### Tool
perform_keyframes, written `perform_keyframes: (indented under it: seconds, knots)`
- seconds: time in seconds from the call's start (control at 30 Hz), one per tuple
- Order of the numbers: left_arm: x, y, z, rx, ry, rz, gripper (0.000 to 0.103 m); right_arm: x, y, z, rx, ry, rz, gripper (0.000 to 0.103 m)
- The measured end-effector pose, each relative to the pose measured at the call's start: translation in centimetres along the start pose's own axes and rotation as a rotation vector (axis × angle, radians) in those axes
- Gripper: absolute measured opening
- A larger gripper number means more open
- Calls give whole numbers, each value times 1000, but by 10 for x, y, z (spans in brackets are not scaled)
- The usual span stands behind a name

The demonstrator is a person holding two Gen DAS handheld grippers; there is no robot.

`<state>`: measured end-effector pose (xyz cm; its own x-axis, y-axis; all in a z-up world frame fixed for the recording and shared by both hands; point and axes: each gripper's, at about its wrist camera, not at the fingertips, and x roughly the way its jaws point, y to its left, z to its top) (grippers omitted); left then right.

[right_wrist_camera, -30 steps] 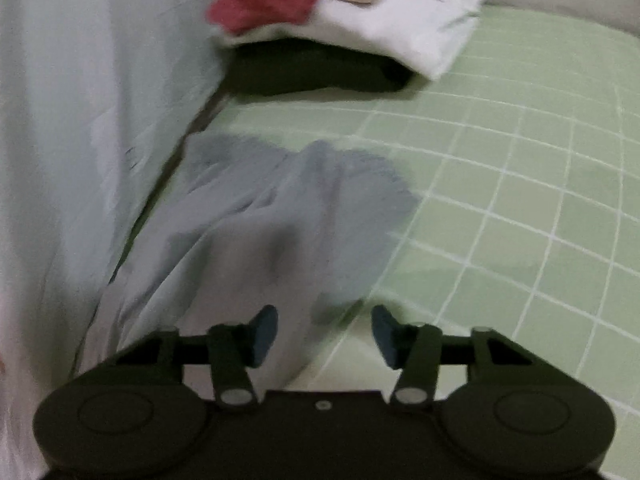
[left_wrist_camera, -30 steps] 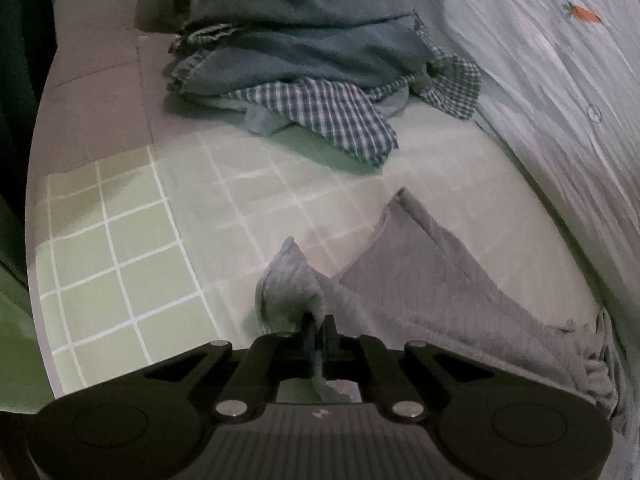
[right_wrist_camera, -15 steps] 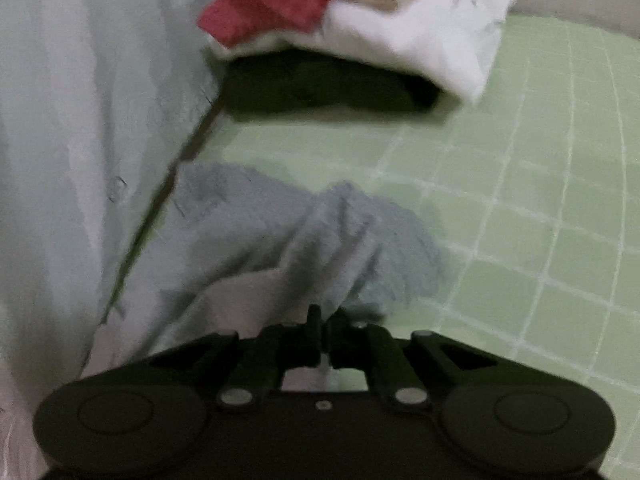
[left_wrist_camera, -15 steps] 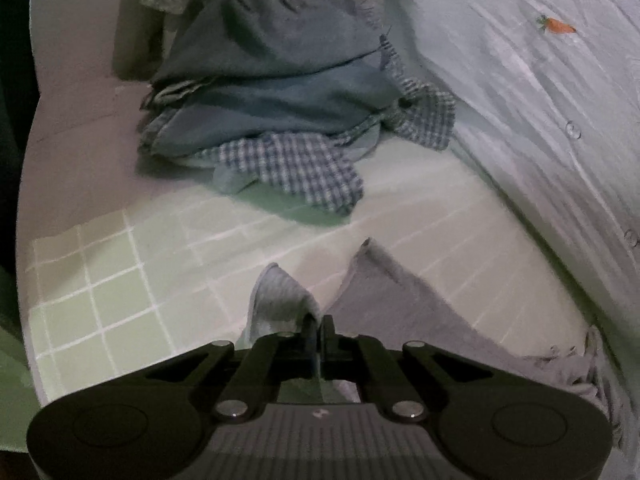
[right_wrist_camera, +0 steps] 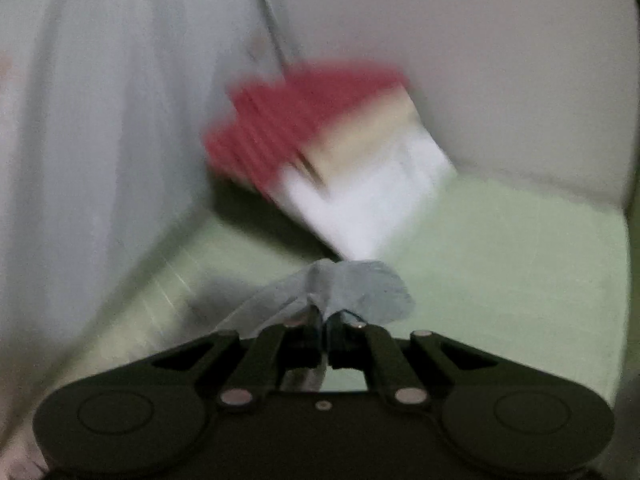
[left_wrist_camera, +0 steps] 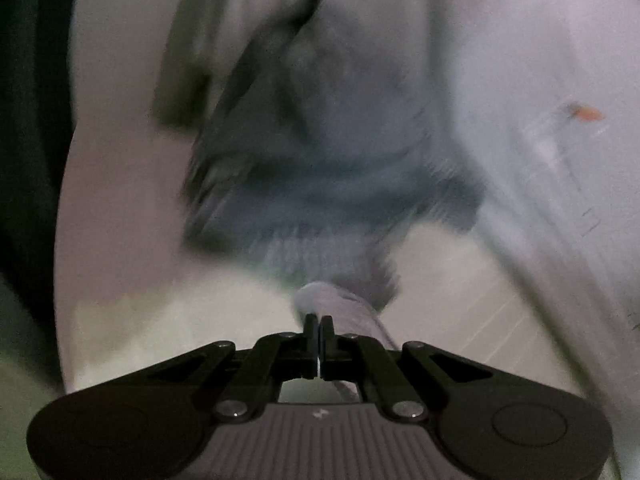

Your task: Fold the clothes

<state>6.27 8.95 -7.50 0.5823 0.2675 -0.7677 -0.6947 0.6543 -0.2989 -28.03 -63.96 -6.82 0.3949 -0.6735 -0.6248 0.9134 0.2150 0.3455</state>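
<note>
Principal risk noted: both views were heavily smeared, consistent in my judgement with fast travel, and the grey garment (right_wrist_camera: 352,288) was held only by small pinches of fabric at each tool. A quick swing could pull the thin cloth out of either grip, or leave the two held points uneven so that any fold came out skewed.

Secondary risk: the loose pile of blue and checked clothes (left_wrist_camera: 320,168) lay close ahead of the left tool (left_wrist_camera: 319,322), and the stack of red, beige and white folded items (right_wrist_camera: 332,160) lay just beyond the right tool (right_wrist_camera: 320,316). The hanging part of the garment could drag across either and disturb it.

The bed with its green grid sheet (right_wrist_camera: 500,260) lay beneath both tools; a pale cover (left_wrist_camera: 540,80) rose along one side.

Position of the garment: a bunched grey tuft stood directly above the right tool's tips, which were closed on it. In the left view a pale grey fold (left_wrist_camera: 340,308) emerged from between the left tool's closed fingers and trailed to the right. The stretch of cloth between the two tools was not in view
</note>
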Motion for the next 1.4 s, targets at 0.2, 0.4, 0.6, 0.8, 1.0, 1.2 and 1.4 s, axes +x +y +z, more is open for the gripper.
perform_keyframes:
  seconds: [0.2, 0.4, 0.6, 0.8, 1.0, 1.2, 1.4]
  knots:
    - [7, 20, -24, -33, 63, 45, 0, 9, -30, -34, 6, 137, -113, 11]
    - [4, 27, -27, -48, 64, 44, 1, -3, -10, -27, -138, 71, -138, 46]
    - [-1, 33, -37, -48, 74, 29, 2, 5, 11, -22, -231, 64, -144, 65]
    - [1, 34, -49, -32, 101, 31, 2, 14, 17, -14, -268, 47, -125, 66]
    - [-3, 27, -53, -7, 104, 22, 2, 31, 23, -6, -323, 72, -92, 64]
    - [-4, 20, -55, 2, 109, 22, 2, 56, 26, -5, -308, 168, -94, 69]
    - [-3, 15, -54, 26, 113, 28, 2, 64, 34, -12, -293, 210, -95, 71]
